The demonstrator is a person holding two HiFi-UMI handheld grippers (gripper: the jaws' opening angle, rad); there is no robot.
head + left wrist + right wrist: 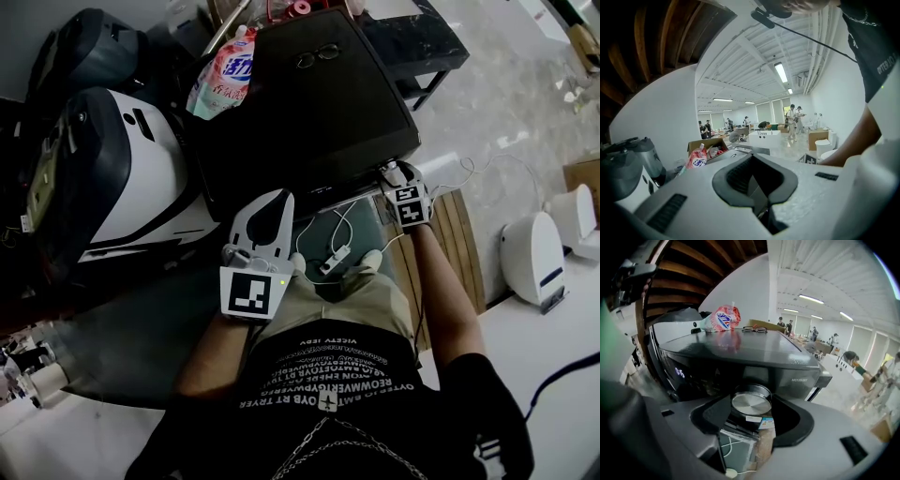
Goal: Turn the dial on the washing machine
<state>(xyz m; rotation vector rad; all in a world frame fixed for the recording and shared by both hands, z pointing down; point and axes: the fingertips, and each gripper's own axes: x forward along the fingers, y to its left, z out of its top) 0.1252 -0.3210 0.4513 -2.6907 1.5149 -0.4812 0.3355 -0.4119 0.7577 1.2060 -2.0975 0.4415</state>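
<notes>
between the jaws of the right gripper [396, 178]: the dial [751, 403], silver-faced, set in the front panel of the washing machine [309, 112]. the dial is taken by its dark rim, with a pad laid against each side as far as can be judged. step in hand: dial grasped, turn not yet made. the left gripper [278, 202] is held well to the left of those jaws, off the machine's front, its own jaws clenched on nothing. next move, as judged: the right gripper is to be rolled about the dial's axis, the grip kept square so the shallow rim is not slipped; no outward pull is wanted.
</notes>
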